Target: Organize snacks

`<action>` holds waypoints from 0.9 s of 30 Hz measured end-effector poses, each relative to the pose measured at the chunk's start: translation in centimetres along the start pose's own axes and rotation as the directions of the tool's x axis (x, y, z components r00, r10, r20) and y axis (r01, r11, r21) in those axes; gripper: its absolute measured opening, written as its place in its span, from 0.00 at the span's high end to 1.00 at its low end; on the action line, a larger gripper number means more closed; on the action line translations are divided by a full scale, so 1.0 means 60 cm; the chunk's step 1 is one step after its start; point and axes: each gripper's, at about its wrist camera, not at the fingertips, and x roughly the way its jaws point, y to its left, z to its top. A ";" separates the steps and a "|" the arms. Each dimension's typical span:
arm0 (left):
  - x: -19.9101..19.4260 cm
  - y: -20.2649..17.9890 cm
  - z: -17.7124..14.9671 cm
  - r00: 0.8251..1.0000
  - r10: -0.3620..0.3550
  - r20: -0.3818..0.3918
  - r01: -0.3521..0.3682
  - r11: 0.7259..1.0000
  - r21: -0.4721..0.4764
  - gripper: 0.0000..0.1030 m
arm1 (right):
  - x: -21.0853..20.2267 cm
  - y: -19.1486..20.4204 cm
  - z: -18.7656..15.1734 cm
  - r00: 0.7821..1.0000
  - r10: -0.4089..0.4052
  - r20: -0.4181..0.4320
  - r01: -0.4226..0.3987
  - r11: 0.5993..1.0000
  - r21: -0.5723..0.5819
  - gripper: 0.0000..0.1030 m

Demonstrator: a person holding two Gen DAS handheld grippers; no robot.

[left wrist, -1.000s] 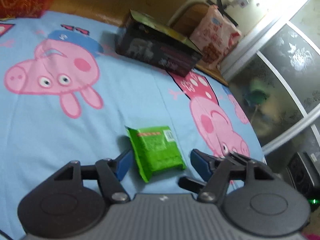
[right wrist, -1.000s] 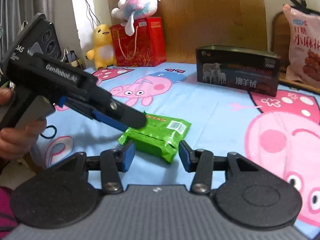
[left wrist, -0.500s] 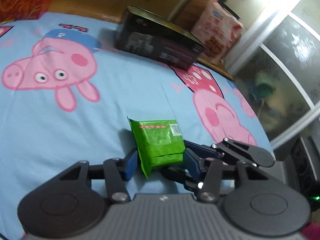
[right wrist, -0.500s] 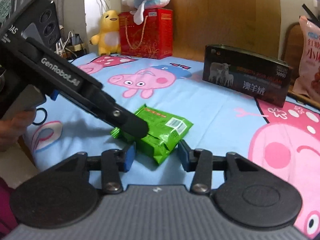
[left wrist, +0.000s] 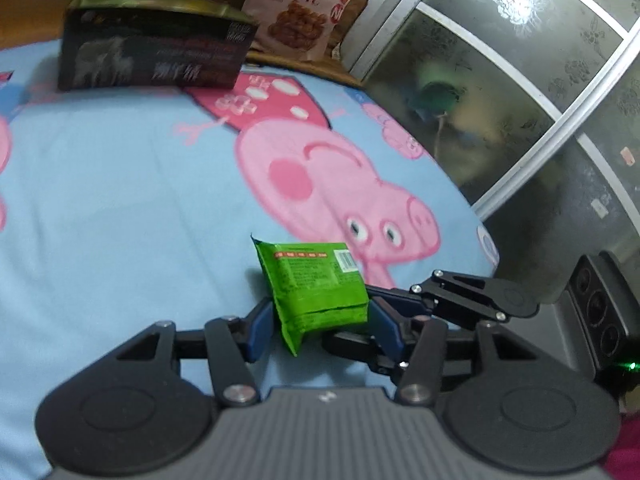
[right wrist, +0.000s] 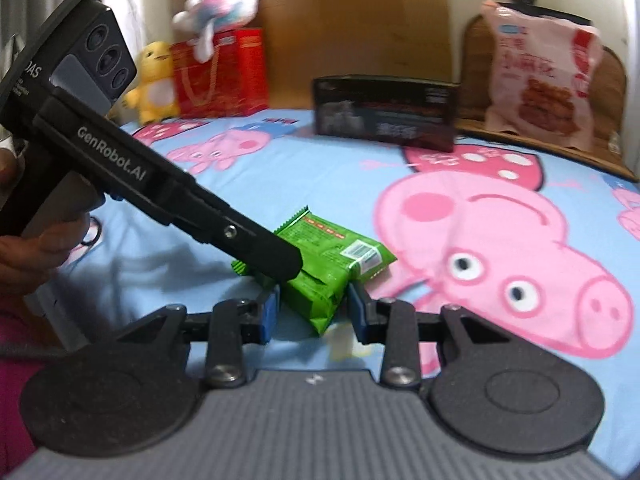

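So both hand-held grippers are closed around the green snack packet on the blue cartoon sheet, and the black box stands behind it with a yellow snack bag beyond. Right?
Not quite: the bag beyond the black box is a pink snack bag, not yellow, as the right wrist view shows. The rest holds: the left hand-held gripper and the right hand-held gripper each have the green snack packet between their fingers on the blue cartoon sheet.

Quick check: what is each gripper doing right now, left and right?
Left gripper: pads pressing the green snack packet, jaws opening slightly.
Right gripper: jaws closing, pads against the green snack packet's end.
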 end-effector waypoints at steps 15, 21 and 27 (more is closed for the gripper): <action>-0.007 0.036 0.302 0.947 0.165 0.276 -0.190 0.980 0.066 0.42 | 0.153 -0.140 0.252 0.964 -0.011 0.264 0.031 0.997 -0.071 0.62; 0.020 0.102 0.363 0.915 0.276 0.293 -0.282 0.959 -0.021 0.43 | 0.245 -0.174 0.295 0.972 0.028 0.235 -0.016 0.998 -0.053 0.62; 0.042 0.135 0.370 0.894 0.346 0.285 -0.346 0.937 -0.051 0.42 | 0.281 -0.169 0.290 0.976 0.042 0.216 -0.033 0.999 -0.042 0.62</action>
